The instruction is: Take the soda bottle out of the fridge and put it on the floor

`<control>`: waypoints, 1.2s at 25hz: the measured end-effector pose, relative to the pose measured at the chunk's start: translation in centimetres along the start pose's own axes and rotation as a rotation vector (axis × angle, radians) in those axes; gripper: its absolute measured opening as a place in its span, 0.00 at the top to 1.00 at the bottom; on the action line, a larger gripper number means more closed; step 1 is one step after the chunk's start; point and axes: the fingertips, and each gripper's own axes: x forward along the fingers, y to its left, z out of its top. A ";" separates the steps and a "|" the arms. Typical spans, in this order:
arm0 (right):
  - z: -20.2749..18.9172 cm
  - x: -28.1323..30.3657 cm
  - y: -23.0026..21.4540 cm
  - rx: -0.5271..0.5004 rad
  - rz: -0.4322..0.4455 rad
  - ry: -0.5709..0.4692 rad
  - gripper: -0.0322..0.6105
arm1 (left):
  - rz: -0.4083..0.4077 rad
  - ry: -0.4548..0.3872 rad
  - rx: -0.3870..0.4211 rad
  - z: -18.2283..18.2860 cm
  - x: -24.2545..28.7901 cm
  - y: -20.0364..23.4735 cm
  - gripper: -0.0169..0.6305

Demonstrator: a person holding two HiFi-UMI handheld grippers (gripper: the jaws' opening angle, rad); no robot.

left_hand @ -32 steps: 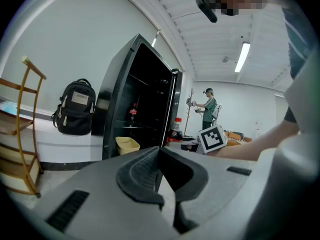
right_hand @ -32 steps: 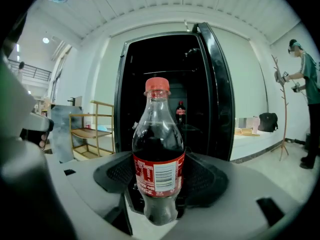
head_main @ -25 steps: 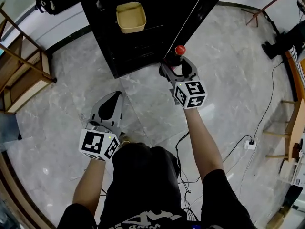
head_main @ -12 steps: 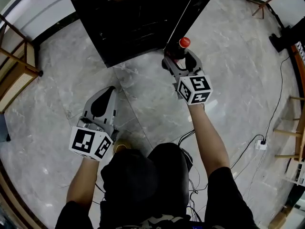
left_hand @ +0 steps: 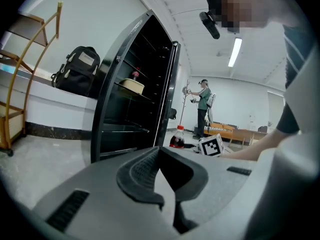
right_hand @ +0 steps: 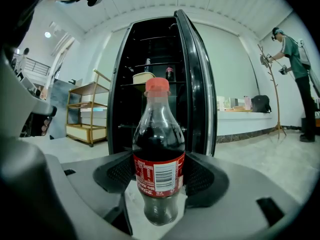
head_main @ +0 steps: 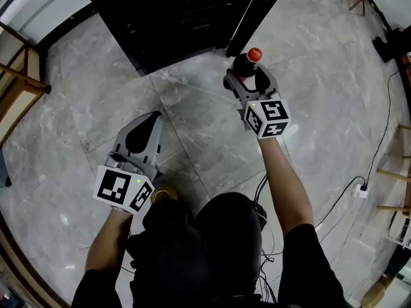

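While I hold the right gripper (head_main: 248, 77) out in front of the fridge (head_main: 173, 18), its jaws are closed on the soda bottle (head_main: 244, 65), one pad on each side of the red label. The right gripper view shows the bottle (right_hand: 159, 154) upright between the pads, red cap up and dark drink inside. The bottle is out of the fridge, over the grey marble floor (head_main: 192, 120), just beside the lower edge of the open fridge door (head_main: 247, 11). I can't tell if its base touches the floor.

The left gripper (head_main: 146, 128) sits lower left in the head view, well apart from the bottle and pointing toward the fridge. Its jaws are together with nothing between them, as the left gripper view (left_hand: 161, 176) confirms. That same view catches the bottle (left_hand: 178, 137) and the right gripper's marker cube (left_hand: 211, 146) beyond, near the door.

The fridge shelves are dark, and a yellow bowl (right_hand: 143, 77) sits on one shelf. A wooden shelf unit (head_main: 19, 88) is at the left of the head view, and a black cable (head_main: 380, 153) lies on the floor at the right. A person (right_hand: 296, 59) stands in the background beside a coat rack (right_hand: 274, 94).
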 end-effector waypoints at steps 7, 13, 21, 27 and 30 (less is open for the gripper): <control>-6.4 -0.3 -0.3 0.025 -0.019 0.040 0.47 | -0.013 0.037 -0.007 -3.7 0.9 0.4 0.96; -10.5 -0.9 -0.4 0.077 -0.045 0.064 0.47 | -0.009 0.061 -0.020 -6.6 1.2 0.7 0.96; -12.6 -1.6 -0.4 0.112 -0.063 0.047 0.47 | -0.016 0.095 -0.023 -8.6 1.3 0.4 0.96; -12.7 -2.1 0.3 0.076 -0.053 0.026 0.46 | -0.014 0.096 -0.022 -8.8 1.4 0.1 0.96; -12.8 -2.6 0.5 0.064 -0.062 0.011 0.46 | -0.012 0.095 -0.015 -8.9 1.3 0.1 0.96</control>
